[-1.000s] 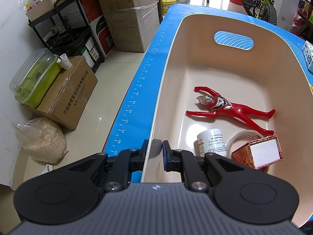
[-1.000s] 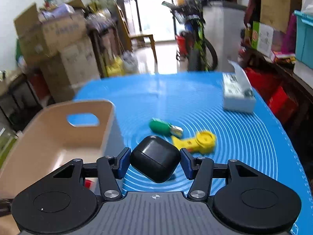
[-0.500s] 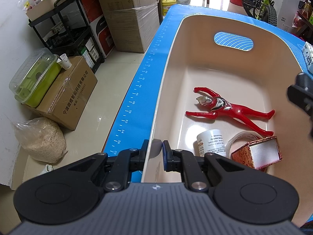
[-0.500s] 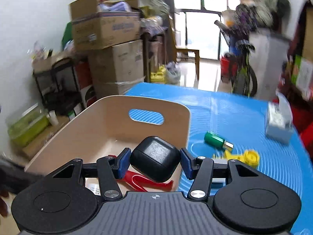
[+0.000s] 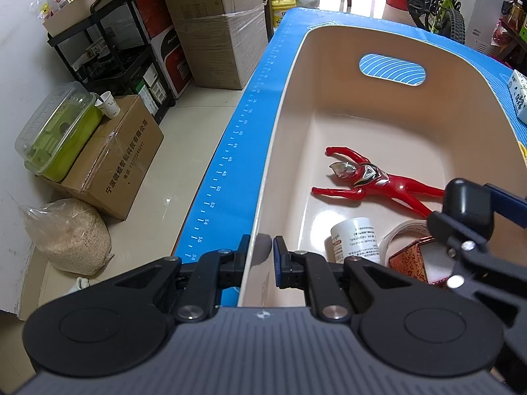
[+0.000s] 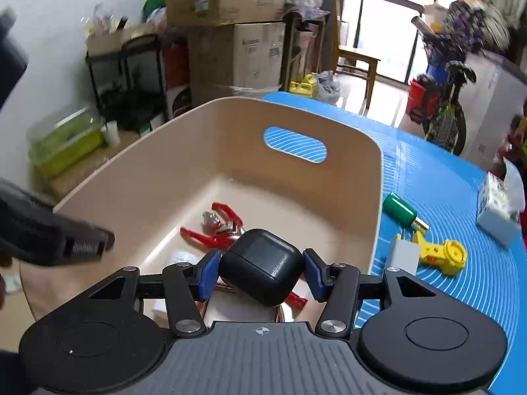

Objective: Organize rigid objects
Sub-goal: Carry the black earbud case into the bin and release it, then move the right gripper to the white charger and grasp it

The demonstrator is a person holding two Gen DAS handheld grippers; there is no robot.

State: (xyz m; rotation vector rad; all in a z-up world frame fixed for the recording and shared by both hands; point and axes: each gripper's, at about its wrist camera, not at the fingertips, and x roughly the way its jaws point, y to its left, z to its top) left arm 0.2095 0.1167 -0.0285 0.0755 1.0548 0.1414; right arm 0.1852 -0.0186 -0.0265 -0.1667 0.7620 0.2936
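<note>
**Black case held over the bin**

The right gripper (image 6: 262,271) had its blue pads closed on a black case (image 6: 262,265), both pads touching its sides, and held it above the near end of the beige bin (image 6: 346,164). The left gripper (image 5: 262,253) was nearly closed, its fingers pinching the bin's near-left rim (image 5: 260,217), one outside the wall and one inside.

In the bin lay a red figure (image 5: 378,181) near the middle, with a white bottle (image 5: 355,238), a tape roll (image 5: 402,230) and a red box (image 5: 411,261) at the near end. The bin sat at the left edge of the blue mat (image 6: 444,181). Right of the bin on the mat were a green cylinder (image 6: 398,210), a yellow toy (image 6: 444,256), a small white block (image 6: 403,255) and a tissue box (image 6: 499,207).
</note>
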